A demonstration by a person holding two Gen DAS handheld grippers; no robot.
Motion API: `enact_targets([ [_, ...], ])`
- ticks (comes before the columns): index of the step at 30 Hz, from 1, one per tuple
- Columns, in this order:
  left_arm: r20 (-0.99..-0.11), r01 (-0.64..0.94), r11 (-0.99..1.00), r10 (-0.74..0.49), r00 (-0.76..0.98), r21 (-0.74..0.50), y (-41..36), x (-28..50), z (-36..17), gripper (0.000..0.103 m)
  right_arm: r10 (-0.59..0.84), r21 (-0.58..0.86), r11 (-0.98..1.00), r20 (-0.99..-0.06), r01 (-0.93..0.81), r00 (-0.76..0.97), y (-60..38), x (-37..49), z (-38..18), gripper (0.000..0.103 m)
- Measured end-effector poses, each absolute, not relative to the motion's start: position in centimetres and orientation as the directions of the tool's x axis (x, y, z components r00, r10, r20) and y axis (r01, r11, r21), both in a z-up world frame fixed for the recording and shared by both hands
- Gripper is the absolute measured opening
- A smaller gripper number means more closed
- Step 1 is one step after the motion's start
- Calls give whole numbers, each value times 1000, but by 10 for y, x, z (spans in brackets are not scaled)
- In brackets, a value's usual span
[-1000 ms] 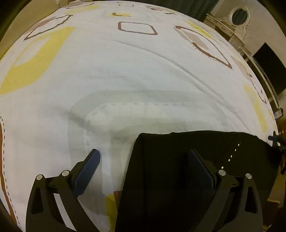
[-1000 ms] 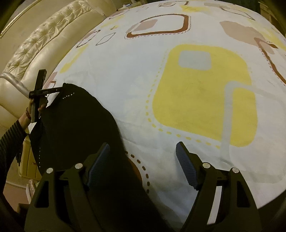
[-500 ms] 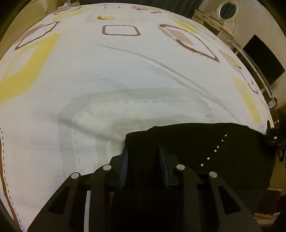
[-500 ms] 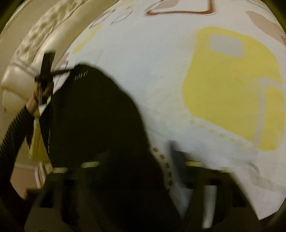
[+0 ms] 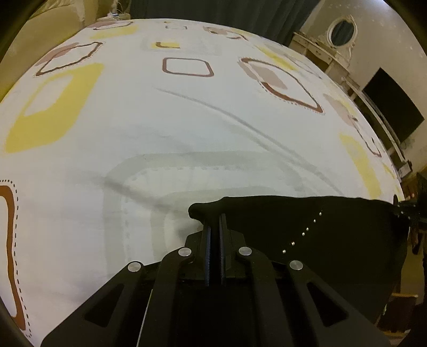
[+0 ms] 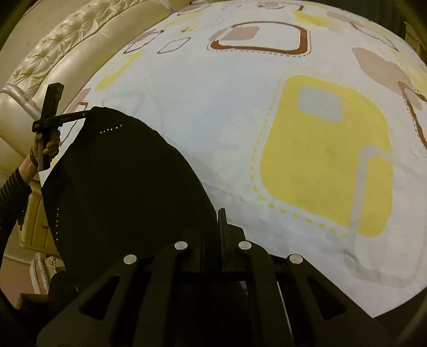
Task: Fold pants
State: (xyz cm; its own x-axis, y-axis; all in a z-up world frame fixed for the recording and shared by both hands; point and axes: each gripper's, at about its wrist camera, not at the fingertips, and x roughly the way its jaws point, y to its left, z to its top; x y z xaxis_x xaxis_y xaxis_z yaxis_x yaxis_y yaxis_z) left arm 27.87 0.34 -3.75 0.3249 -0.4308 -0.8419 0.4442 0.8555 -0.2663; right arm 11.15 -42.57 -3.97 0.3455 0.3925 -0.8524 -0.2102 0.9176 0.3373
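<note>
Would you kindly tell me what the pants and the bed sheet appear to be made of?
Pants: soft, matte black fabric, probably knit; it drapes limply, with a row of small shiny studs. Bed sheet: thin woven cloth, likely cotton; printed pattern, fine creases.

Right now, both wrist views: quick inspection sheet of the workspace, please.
Surface: bed sheet, white with yellow and brown rounded squares, a few long creases.
Job's things: black pants, one edge held up between both grippers, a row of small studs showing.
Clutter: nothing seen on the sheet.
Grippers: left hand-held gripper shut on the pants' edge; right hand-held gripper shut on the pants; jaws of both have just been closing onto the cloth.
Cables: nothing seen.
Surroundings: tufted cream headboard, dark curtain, dresser with oval mirror, dark screen, person's hand with striped sleeve.
</note>
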Motion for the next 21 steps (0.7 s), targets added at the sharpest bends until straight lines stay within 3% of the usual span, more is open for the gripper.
enact_targets([
  [8, -737, 416, 840, -520, 431, -349, 34, 259, 11, 5, 278, 188, 957, -805, -220, 524, -412, 95, -2, 7],
  [13, -670, 435, 814, -571, 475, -385, 53, 221, 43, 4, 164, 4, 971, -738, -239, 655, -382, 59, 31, 7],
  [18, -632, 447, 801, -593, 500, -398, 78, 166, 61, 4, 104, -147, 948, -697, -284, 710, -346, -1, 34, 7],
  [21, -607, 436, 793, -607, 513, -425, 97, 139, 67, 4, 117, -162, 936, -694, -313, 710, -333, -35, 27, 7],
])
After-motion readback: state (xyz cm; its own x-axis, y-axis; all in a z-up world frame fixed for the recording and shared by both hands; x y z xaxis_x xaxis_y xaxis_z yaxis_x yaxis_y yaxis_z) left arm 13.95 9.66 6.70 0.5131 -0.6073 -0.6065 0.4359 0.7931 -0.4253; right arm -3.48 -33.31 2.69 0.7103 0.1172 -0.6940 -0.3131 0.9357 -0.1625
